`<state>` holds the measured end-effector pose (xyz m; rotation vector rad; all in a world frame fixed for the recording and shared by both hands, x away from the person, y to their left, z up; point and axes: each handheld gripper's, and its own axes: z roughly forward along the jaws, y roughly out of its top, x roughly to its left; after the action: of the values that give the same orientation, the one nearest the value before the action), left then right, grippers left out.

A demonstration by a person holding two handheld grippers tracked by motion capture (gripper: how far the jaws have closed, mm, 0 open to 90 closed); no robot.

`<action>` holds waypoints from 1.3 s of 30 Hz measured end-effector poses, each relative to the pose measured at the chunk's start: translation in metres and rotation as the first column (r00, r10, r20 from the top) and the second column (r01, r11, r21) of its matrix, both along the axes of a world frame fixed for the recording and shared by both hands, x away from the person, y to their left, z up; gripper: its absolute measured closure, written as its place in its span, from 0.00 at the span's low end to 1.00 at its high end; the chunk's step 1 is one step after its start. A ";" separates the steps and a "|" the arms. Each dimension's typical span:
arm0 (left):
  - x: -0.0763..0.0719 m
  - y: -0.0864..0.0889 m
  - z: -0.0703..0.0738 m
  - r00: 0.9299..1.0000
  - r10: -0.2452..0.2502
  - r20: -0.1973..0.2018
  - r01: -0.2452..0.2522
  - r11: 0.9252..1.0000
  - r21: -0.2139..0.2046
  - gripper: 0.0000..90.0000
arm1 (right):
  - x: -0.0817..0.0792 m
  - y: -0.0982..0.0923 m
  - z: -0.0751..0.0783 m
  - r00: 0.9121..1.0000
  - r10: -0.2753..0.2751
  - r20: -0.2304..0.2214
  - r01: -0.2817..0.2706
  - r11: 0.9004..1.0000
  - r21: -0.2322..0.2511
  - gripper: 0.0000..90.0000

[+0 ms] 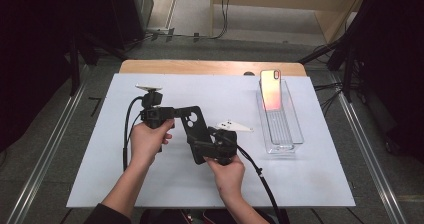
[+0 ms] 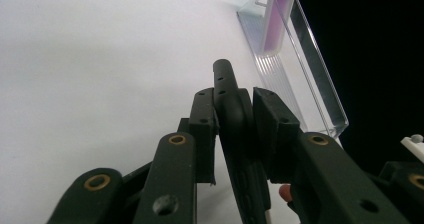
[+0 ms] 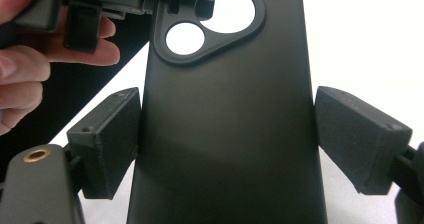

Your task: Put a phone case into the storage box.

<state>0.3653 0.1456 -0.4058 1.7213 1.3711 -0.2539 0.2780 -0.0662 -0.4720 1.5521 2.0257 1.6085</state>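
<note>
My right gripper (image 1: 212, 146) is nearest to me, held in my right hand (image 1: 227, 174) low over the white table sheet (image 1: 310, 184). Its jaws stand wide across the lower half of the black phone case (image 1: 194, 133). In the right gripper view the left pad touches the case's (image 3: 225, 134) edge, while the right pad stands just clear of the other edge, with a slit of white between them, so I cannot call it a firm clamp.

A little farther, my left gripper (image 1: 175, 112) sits in my left hand (image 1: 147, 139) and reaches in from the left to the case's top end, by the camera cutout (image 3: 210, 21). In the left gripper view its jaws are narrow, and the two pads (image 2: 202, 124) squeeze the thin edge of the case (image 2: 232, 119) between them. The case is lifted off the sheet, tilted, carried between my two grippers.

Just beyond my right gripper, a small white three-cornered plate (image 1: 235, 126) lies flat on the sheet.

Farther right stands a clear plastic tray (image 1: 295, 134), long and narrow. A phone (image 1: 270, 89) with a pink, shimmering back leans upright at its far end.

Past the sheet, the wooden table edge (image 1: 200, 66) shows, then grey floor with cables (image 1: 222, 14)
</note>
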 end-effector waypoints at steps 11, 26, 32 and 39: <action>0.001 0.007 -0.004 0.999 0.011 -0.043 -0.015 0.994 -0.107 0.85 | 0.000 0.002 0.000 0.999 -0.002 0.037 0.003 1.000 -0.023 0.13; -0.007 0.005 0.002 1.000 -0.005 -0.007 0.005 0.991 -0.130 0.86 | 0.012 0.001 0.005 0.983 0.184 0.002 -0.183 0.979 -0.092 0.00; -0.010 0.004 0.006 1.000 -0.008 0.019 0.010 0.993 -0.118 0.86 | 0.015 -0.006 0.009 0.982 0.185 -0.023 -0.186 0.975 -0.124 0.00; -0.016 0.001 0.012 0.992 -0.024 0.124 0.031 0.998 -0.057 0.86 | 0.017 -0.020 0.014 0.974 0.220 -0.052 -0.224 0.967 -0.122 0.00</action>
<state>0.3492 0.1465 -0.3936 1.6797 1.2389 -0.1979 0.2951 -0.0857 -0.4580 1.3641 2.3456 1.4929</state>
